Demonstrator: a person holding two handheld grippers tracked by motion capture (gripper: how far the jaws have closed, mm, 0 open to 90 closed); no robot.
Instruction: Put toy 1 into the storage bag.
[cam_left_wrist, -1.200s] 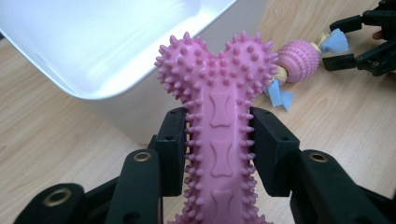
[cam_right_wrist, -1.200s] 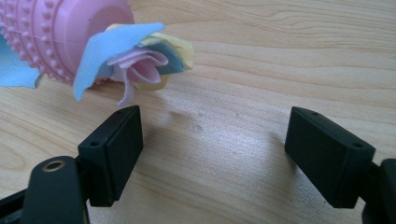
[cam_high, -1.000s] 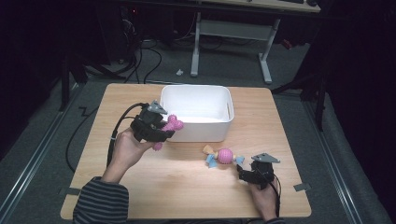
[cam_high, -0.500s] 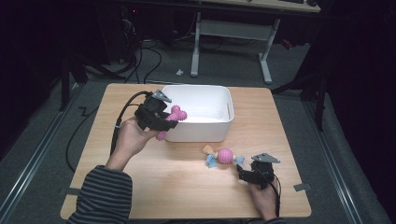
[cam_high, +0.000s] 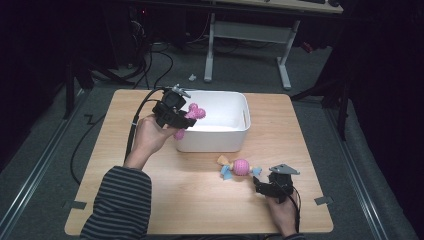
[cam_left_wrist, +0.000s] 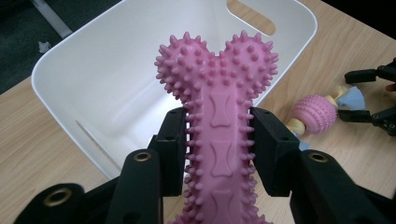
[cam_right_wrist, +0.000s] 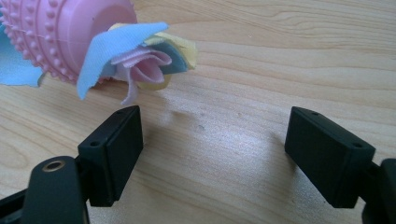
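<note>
A pink spiked rubber bone (cam_left_wrist: 219, 126) is clamped by its shaft between the jaws of my left gripper (cam_left_wrist: 215, 140), which is shut on it. In the high view that left gripper (cam_high: 181, 118) holds the bone (cam_high: 194, 114) over the left rim of the white tub (cam_high: 235, 137). A pink studded ball with cloth tails (cam_high: 239, 167) lies on the table in front of the tub. My right gripper (cam_right_wrist: 215, 149) rests open on the wood just short of the ball toy (cam_right_wrist: 70, 37), nothing between its jaws; seen from above, the right gripper (cam_high: 261, 186) sits at the ball's right.
The wooden table (cam_high: 200, 210) has bare surface at the front left and along its right side. The left gripper's black cable (cam_high: 137, 120) trails off the table's left edge. A desk frame (cam_high: 250, 35) stands on the floor behind the table.
My left hand has carried the pink bone up and to the right, from beside the tub's left wall to over its rim. The right gripper and the ball toy have stayed put.
</note>
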